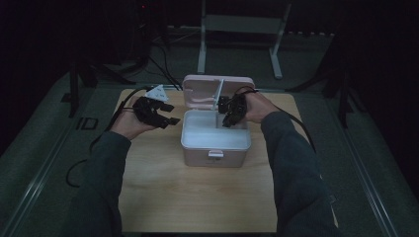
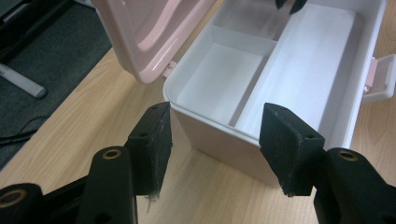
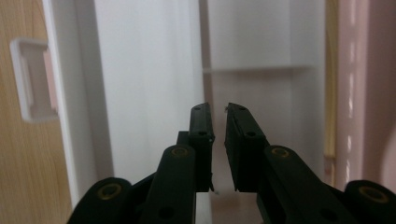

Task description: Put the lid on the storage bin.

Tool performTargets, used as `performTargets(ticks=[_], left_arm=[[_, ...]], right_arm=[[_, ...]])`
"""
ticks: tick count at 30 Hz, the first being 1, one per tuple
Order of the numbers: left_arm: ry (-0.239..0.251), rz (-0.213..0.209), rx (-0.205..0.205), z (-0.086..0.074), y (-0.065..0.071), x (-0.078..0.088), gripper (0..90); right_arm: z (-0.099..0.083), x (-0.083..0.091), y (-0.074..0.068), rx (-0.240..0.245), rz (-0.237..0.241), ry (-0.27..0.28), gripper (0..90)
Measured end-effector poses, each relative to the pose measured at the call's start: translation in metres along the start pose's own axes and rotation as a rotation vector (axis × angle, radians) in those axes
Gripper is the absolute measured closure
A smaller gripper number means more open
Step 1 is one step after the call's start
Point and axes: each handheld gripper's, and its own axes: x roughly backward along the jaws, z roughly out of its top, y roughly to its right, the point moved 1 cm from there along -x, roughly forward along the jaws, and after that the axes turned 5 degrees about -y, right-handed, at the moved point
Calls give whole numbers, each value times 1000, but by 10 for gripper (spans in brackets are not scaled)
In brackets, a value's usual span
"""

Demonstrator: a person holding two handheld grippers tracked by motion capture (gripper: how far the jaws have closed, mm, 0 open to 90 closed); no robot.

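Hovering over the pale wooden tabletop point(image 1: 197, 197) at the left, the left gripper point(image 1: 165, 113) stands with its jaws spread wide and empty, aimed at the near corner of the pink plastic storage box point(image 1: 213, 157), apart from it. The box sits mid-table with its pink hinged lid point(image 1: 197, 90) thrown back upright and a white tray point(image 2: 299, 70) showing inside, split by a thin white divider wall point(image 2: 259, 77) into compartments that look empty. At the right, the right gripper point(image 1: 228, 118) dips into the tray, its jaws drawn narrow around what appears to be the divider's top edge; whether they truly pinch it I cannot tell.

The risk, as I judge it: pulling upward on so thin a wall could lift the tray askew, or drag the light box across the tabletop, since nothing steadies it. The raised lid could also tip forward onto the right gripper if jolted.
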Motion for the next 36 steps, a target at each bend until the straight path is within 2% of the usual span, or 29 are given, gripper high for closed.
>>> performTargets(ticks=[14,21,26,31,36], left_arm=[[-1,17,6,5,-7,4,454],[5,36,16,8,-13,7,478],[2,53,14,13,-16,7,521],[-6,67,21,14,-20,5,566],[-9,72,27,15,-24,4,679]], right_arm=[[-62,25,6,-116,-42,16,787],[-90,34,11,-179,-71,65,795],[-98,36,13,-212,-90,77,807],[-101,37,16,-249,-117,64,877],[-102,36,20,-279,-156,59,900]])
